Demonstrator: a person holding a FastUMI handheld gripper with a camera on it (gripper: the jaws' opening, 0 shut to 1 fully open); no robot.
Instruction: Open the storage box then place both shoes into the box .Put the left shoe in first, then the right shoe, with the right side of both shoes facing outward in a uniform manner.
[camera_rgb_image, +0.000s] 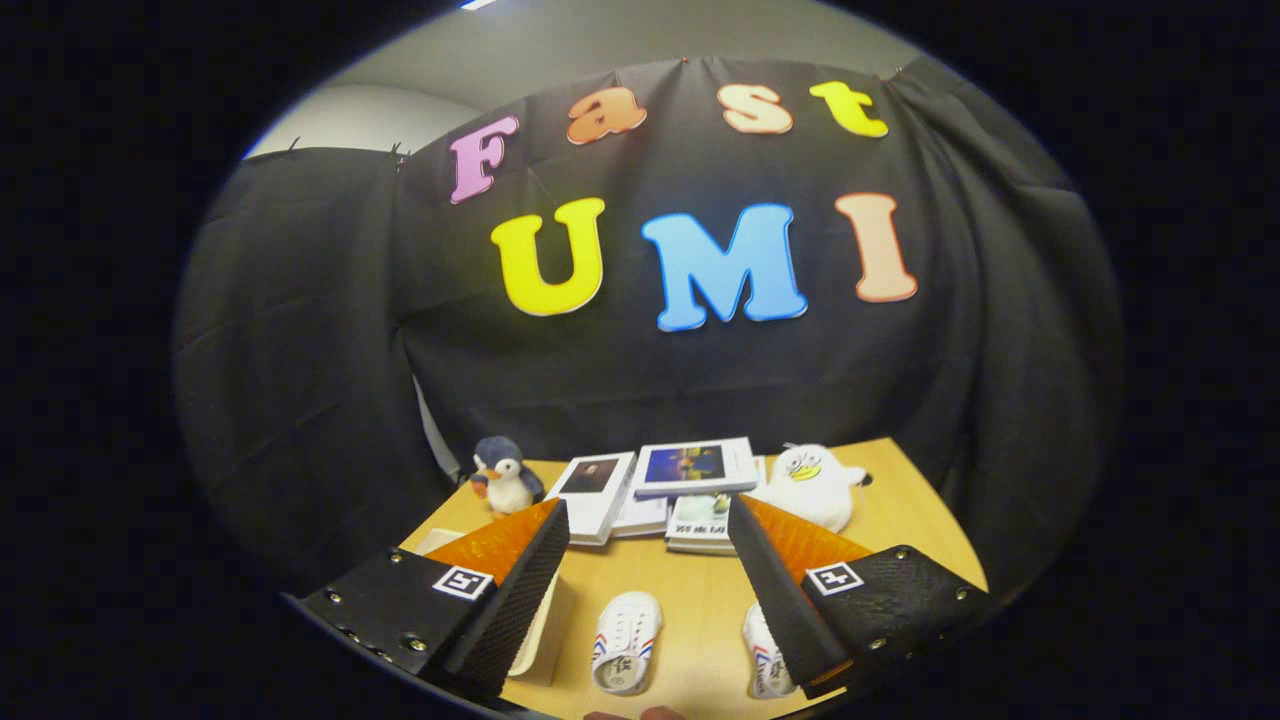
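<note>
My gripper (648, 515) hangs open above the wooden table (700, 600), its fingers spread wide with nothing between them. Down between the fingers lies a small white shoe (626, 642) with red and blue side stripes, toe pointing away. A second matching shoe (767, 652) lies to its right, partly hidden under the right finger (775, 590). The pale storage box (537, 625) sits at the left, mostly covered by the left finger (515, 590); whether its lid is open I cannot tell.
At the far side of the table lie several books (660, 490). A penguin plush (505, 475) stands left of them and a white bird plush (812, 483) right of them. Black cloth walls the booth behind.
</note>
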